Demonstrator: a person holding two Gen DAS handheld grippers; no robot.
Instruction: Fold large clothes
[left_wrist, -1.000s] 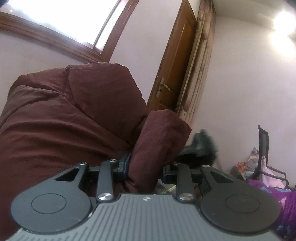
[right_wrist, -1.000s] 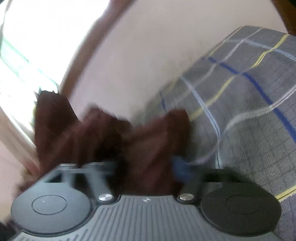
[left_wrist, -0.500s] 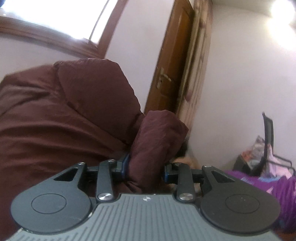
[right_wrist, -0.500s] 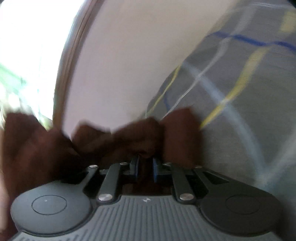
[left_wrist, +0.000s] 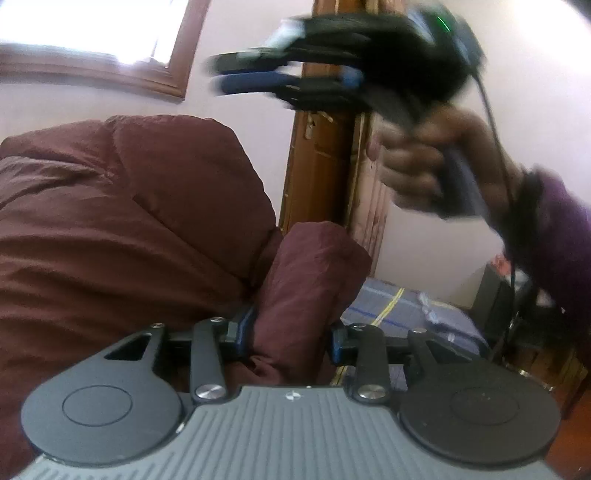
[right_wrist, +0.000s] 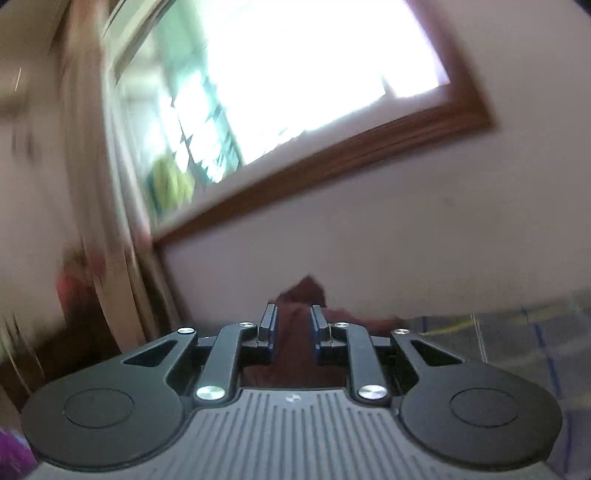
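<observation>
A large maroon padded garment (left_wrist: 129, 229) fills the left of the left wrist view, lifted up. My left gripper (left_wrist: 291, 328) is shut on a thick fold of it. My right gripper (left_wrist: 236, 70) shows blurred at the top of that view, held in a hand (left_wrist: 413, 177), with nothing between its blue fingers. In the right wrist view the right gripper (right_wrist: 292, 325) has its jaws a little apart, and a bit of maroon garment (right_wrist: 299, 295) lies behind the gap, not clamped.
A grey checked bedsheet (left_wrist: 399, 314) lies below, also in the right wrist view (right_wrist: 517, 332). A wooden door (left_wrist: 321, 158) stands behind, a wood-framed window (right_wrist: 295, 92) on the wall. Clutter sits at the right (left_wrist: 517, 295).
The right gripper has let go of the garment and swung up and away, now in front of the left camera. The left gripper still holds its fold.
</observation>
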